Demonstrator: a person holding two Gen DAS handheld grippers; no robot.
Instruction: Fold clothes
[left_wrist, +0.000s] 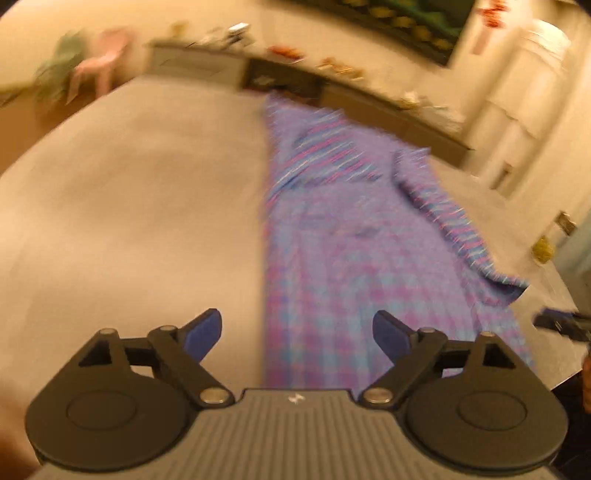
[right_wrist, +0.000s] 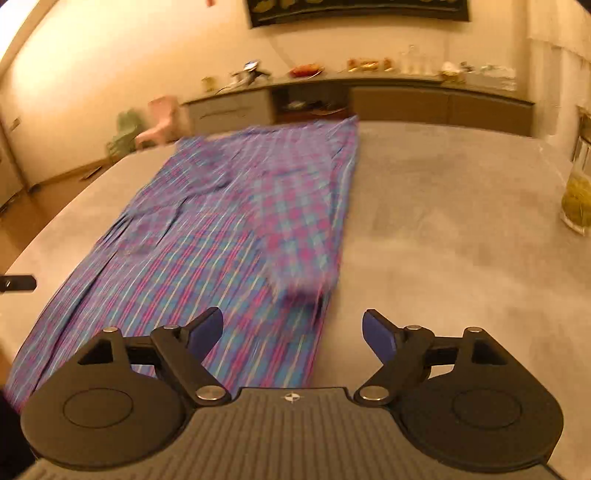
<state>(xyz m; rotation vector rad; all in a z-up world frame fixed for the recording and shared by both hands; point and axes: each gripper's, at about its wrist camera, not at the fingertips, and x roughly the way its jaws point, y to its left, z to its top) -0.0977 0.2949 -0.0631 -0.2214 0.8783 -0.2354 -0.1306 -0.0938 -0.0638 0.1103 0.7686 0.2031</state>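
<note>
A purple, pink and blue plaid garment lies lengthwise on a grey table. In the left wrist view its right sleeve is folded in over the body. My left gripper is open and empty above the garment's near left edge. In the right wrist view the garment lies left of centre, with a folded flap along its right edge. My right gripper is open and empty above the garment's near right edge. The tip of the other gripper shows at the far left.
A glass vase with yellow-green contents stands on the table's right side. A long sideboard with dishes runs along the far wall. A pink chair and a green one stand at the far left.
</note>
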